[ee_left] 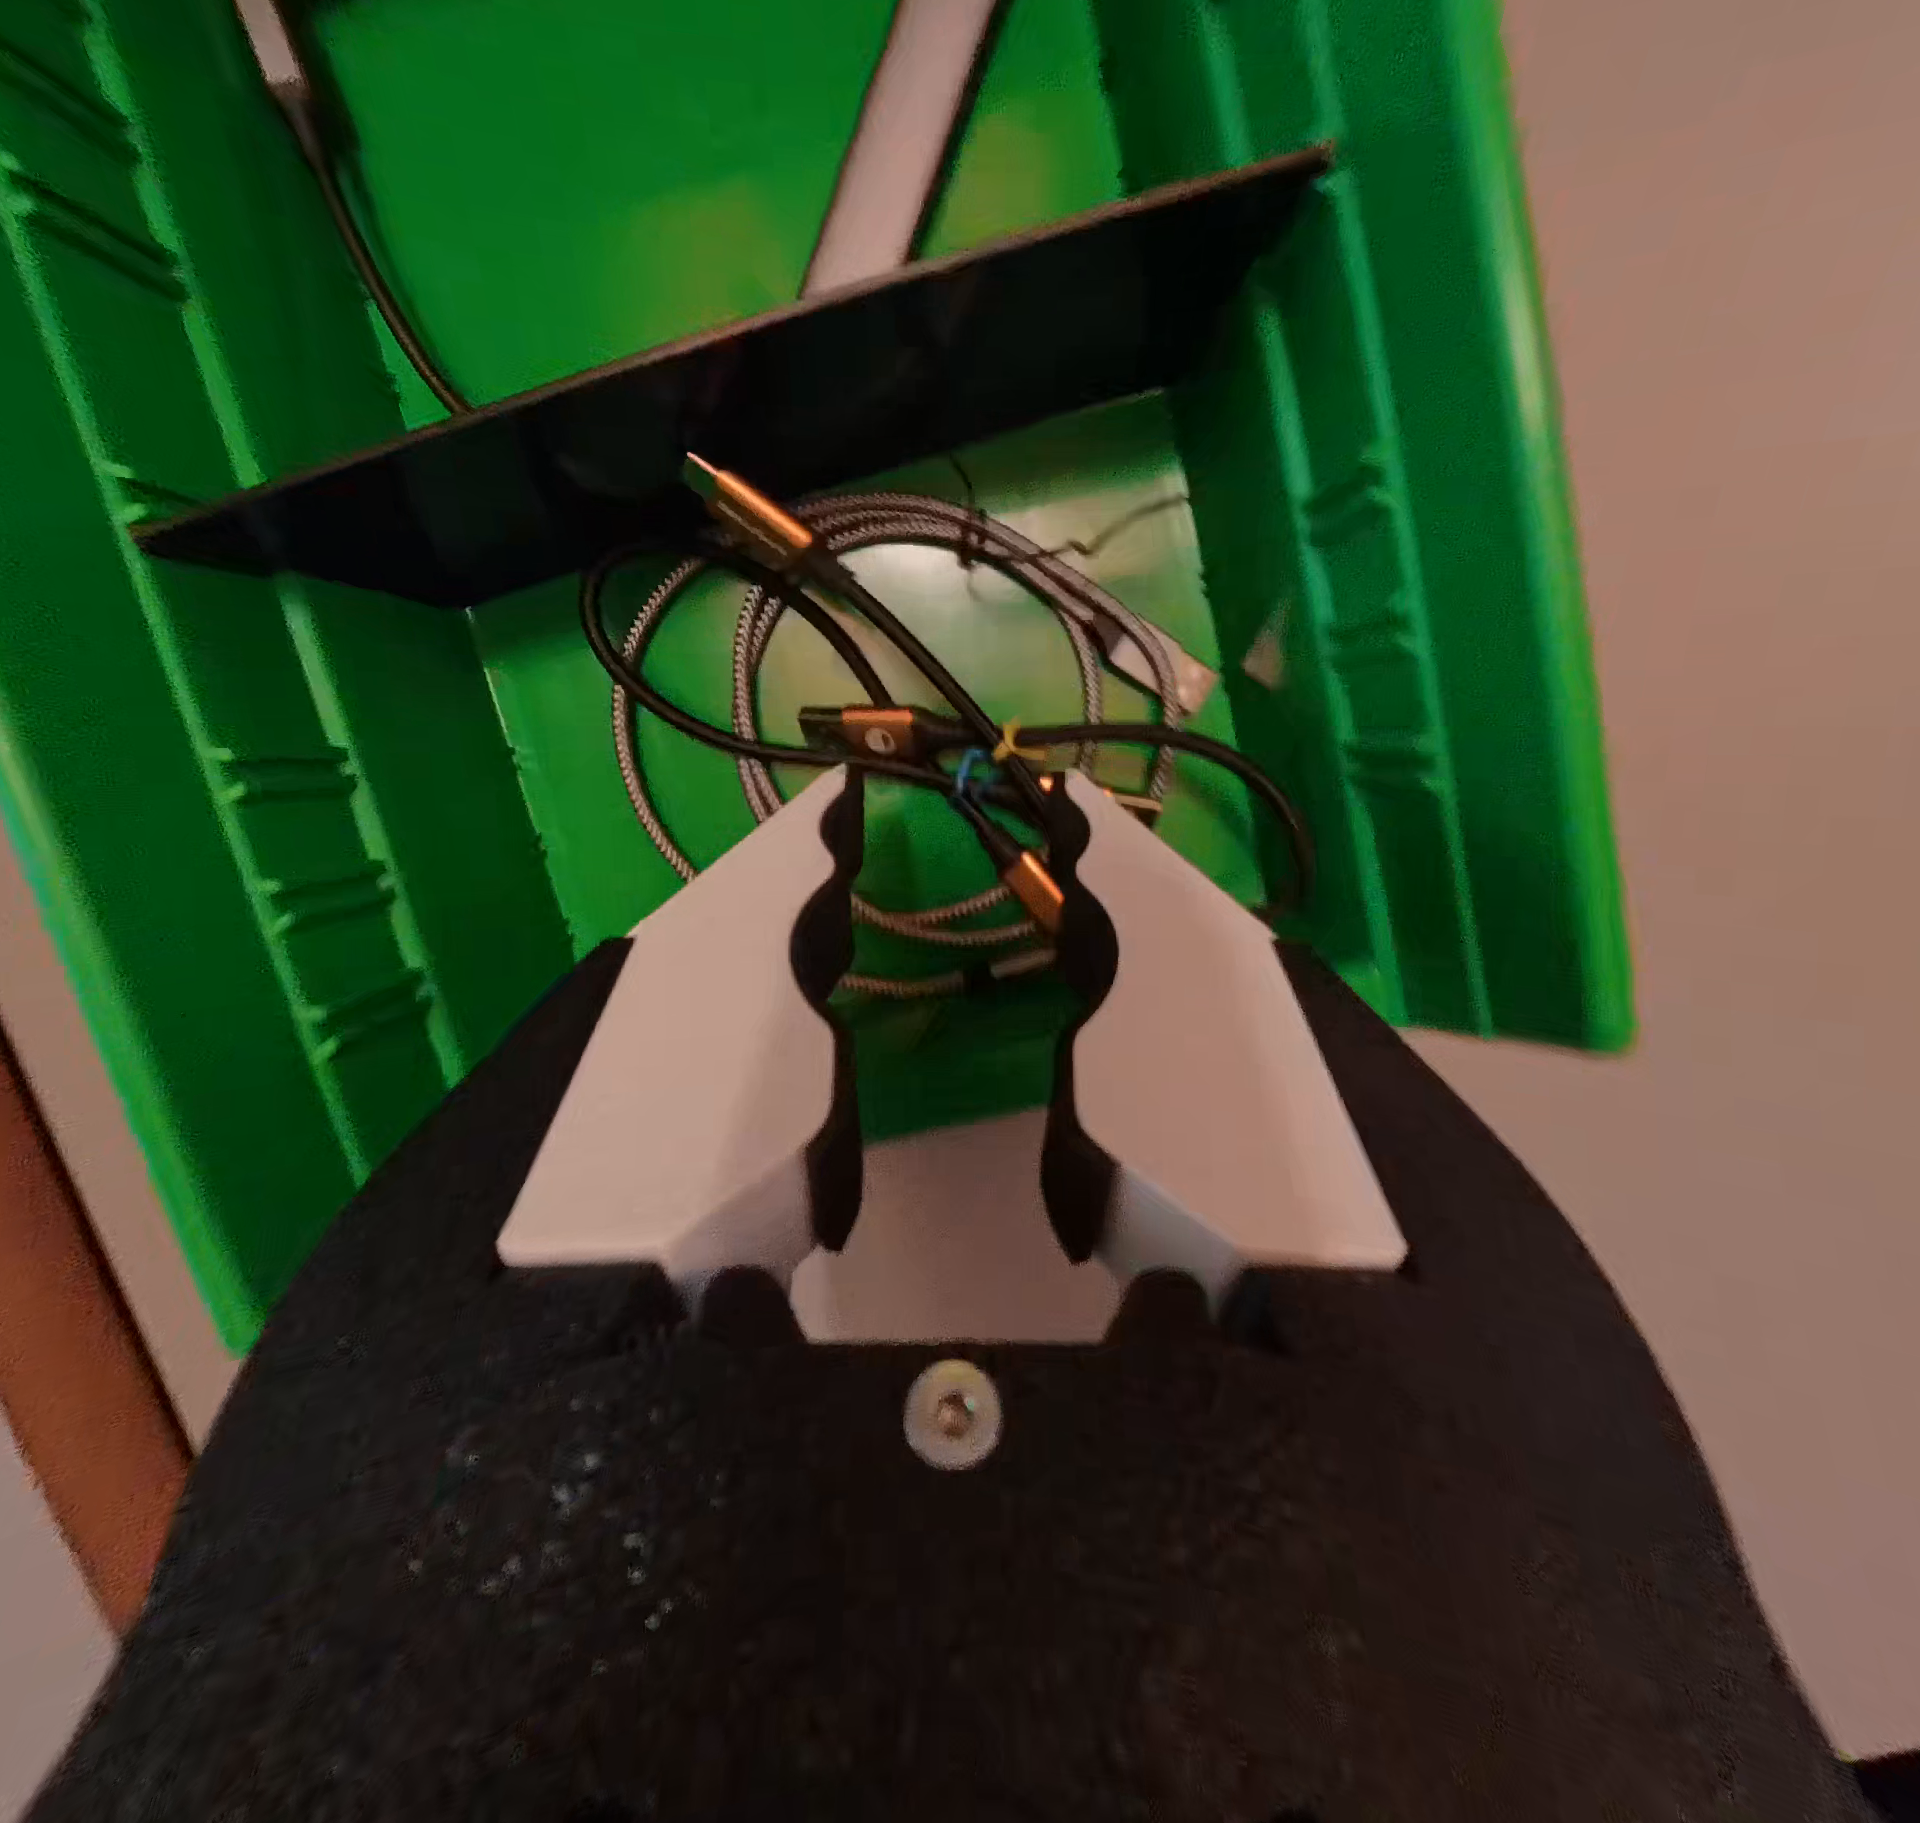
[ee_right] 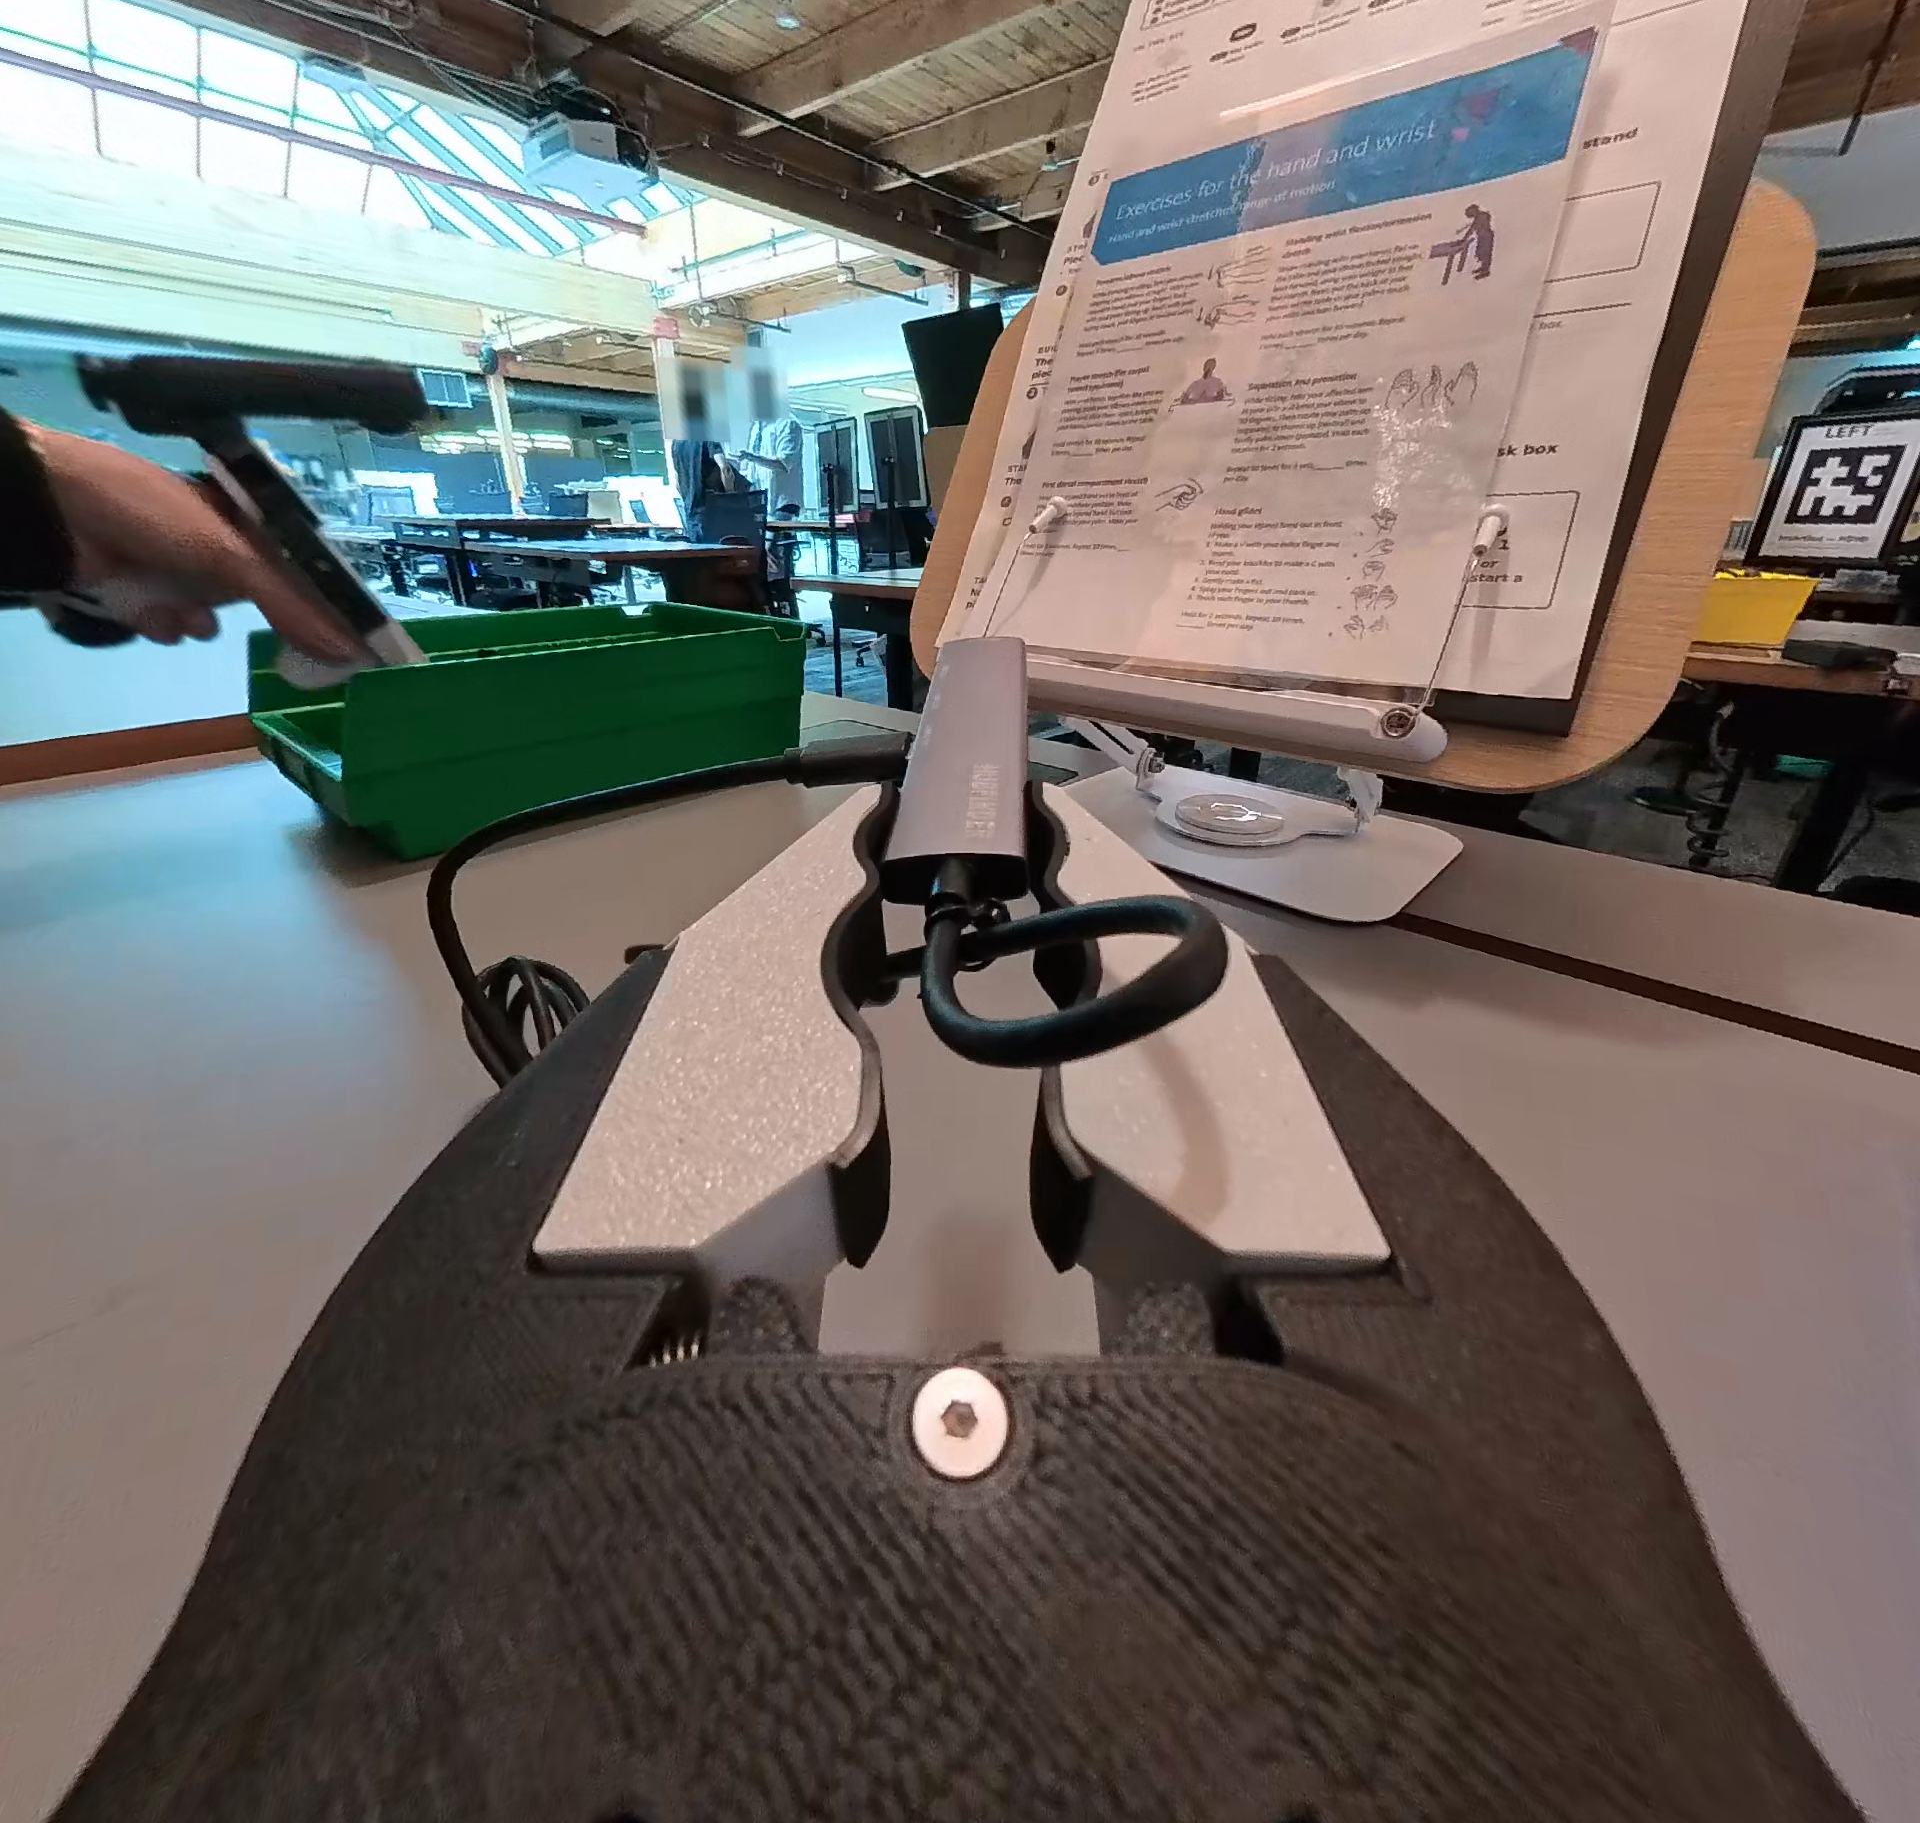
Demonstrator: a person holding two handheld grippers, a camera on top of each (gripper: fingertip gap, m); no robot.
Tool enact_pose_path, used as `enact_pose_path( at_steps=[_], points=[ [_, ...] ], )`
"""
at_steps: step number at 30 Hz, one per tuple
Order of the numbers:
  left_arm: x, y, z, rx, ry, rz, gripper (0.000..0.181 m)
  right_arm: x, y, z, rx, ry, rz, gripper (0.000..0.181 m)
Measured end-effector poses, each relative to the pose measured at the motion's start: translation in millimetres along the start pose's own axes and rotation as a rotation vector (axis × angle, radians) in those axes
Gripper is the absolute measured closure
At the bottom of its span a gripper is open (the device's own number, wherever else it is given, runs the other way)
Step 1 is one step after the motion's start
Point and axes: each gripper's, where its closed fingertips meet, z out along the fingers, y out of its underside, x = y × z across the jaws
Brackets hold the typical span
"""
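My left gripper (ee_left: 961, 797) is open and points down into the near compartment of a green bin (ee_left: 1403, 526). Black cables with gold plugs (ee_left: 764, 516) and a coiled grey braided cable (ee_left: 1081, 651) lie tangled there. One gold plug (ee_left: 1031, 882) sits between my fingers, close to the right one. My right gripper (ee_right: 961, 817) is shut on a grey USB hub (ee_right: 971, 724) that points forward above the table. The hub's black cable (ee_right: 1091, 984) loops over my right finger. In the right wrist view the left gripper (ee_right: 312, 568), held in a hand, dips into the green bin (ee_right: 520, 724).
A black divider (ee_left: 727, 443) splits the bin; a cable with a white plug (ee_left: 260, 17) lies in the far compartment. A wooden document stand (ee_right: 1714, 526) with printed sheets stands on a white base (ee_right: 1351, 869) ahead right. Another black cable (ee_right: 582, 817) runs over the grey table (ee_right: 208, 994). The tips of one gripper are about 45 cm away from the tips of the other.
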Motion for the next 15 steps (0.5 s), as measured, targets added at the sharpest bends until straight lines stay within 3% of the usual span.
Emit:
enact_pose_path(
  at_steps=[6, 8, 11, 15],
  points=[
    [-14.8, -1.7, 40.6, -0.068, 0.043, -0.122, 0.147, -4.9, 1.2, 0.9, -0.009, -0.024, -0.017, 0.158],
    [-9.8, -1.7, 46.4, -0.058, 0.086, -0.127, 0.164, -5.6, 1.2, 1.1, -0.009, -0.028, -0.021, 0.158],
    [-16.7, -6.0, 37.5, 0.008, 0.035, -0.099, 0.173, -4.7, 1.5, 1.4, -0.011, -0.028, -0.015, 0.158],
    [-17.8, -17.9, 2.6, 0.135, 0.007, -0.055, 0.178, -3.1, 1.5, 1.7, -0.011, -0.032, 0.000, 0.158]
  ],
)
